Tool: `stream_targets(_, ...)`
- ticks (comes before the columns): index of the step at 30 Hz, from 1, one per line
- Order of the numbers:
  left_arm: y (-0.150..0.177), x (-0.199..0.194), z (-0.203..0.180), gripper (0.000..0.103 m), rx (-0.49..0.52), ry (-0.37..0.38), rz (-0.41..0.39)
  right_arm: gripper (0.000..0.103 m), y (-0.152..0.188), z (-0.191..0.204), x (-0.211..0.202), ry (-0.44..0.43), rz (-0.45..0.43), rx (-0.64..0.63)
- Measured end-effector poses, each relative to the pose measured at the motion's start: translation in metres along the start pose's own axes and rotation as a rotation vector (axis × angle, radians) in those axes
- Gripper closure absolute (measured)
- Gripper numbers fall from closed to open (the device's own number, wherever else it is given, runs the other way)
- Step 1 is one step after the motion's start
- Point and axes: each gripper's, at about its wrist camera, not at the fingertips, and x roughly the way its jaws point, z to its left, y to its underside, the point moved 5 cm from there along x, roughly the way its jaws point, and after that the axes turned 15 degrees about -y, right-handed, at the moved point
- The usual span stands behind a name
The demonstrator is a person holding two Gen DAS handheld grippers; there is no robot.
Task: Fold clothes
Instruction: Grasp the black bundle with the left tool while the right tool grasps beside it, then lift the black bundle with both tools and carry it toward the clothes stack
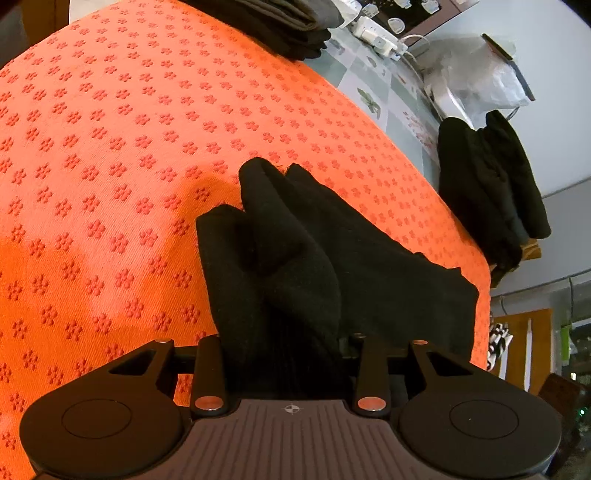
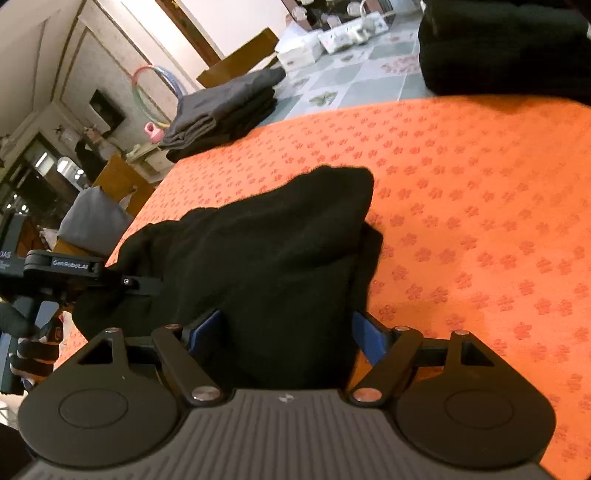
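Observation:
A black garment (image 1: 295,251) lies bunched on the orange mat (image 1: 110,166) with raised flower dots. My left gripper (image 1: 284,350) has its fingers either side of a thick fold of it; the tips are hidden by cloth. In the right wrist view the same black garment (image 2: 266,240) drapes over my right gripper (image 2: 288,332), whose blue-padded fingers (image 2: 365,339) stand around the cloth. The left gripper (image 2: 122,280) also shows at the left in the right wrist view, reaching into the garment's edge.
A folded grey and black stack (image 1: 280,26) (image 2: 225,107) sits at the mat's far edge. A pile of black clothes (image 1: 491,184) (image 2: 506,48) lies on the tiled tablecloth (image 1: 373,92). Power strips (image 2: 351,33), cables and a plastic bag (image 1: 476,70) sit further back.

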Motion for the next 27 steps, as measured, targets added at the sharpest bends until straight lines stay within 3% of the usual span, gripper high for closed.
stream_targets(5, 0.002, 0.0, 0.005, 0.063, -0.017, 0.046, -0.004, 0.024, -0.001, 0.002, 0.014, -0.002, 0.018, -0.015)
stream_targets(8, 0.002, -0.005, 0.003, 0.064, 0.012, 0.072, -0.021, 0.051, -0.003, 0.009, 0.015, 0.002, 0.02, 0.0)
stream_targets(9, -0.004, -0.012, 0.003, 0.065, 0.032, 0.083, -0.032, 0.065, -0.005, 0.011, 0.015, 0.002, 0.019, 0.009)
stream_targets(12, -0.02, -0.032, 0.002, 0.066, 0.091, 0.116, -0.066, 0.076, -0.009, 0.027, 0.013, 0.028, 0.026, -0.015)
stream_targets(15, -0.036, -0.052, 0.001, 0.066, 0.15, 0.15, -0.1, 0.077, -0.016, 0.053, 0.011, 0.06, 0.022, -0.064)
stream_targets(20, -0.064, -0.086, -0.001, 0.066, 0.247, 0.205, -0.157, 0.077, -0.048, 0.1, 0.005, 0.084, -0.07, -0.058)
stream_targets(27, -0.162, -0.131, 0.02, 0.066, 0.303, 0.262, -0.183, 0.077, -0.121, 0.157, 0.035, 0.097, -0.15, -0.062)
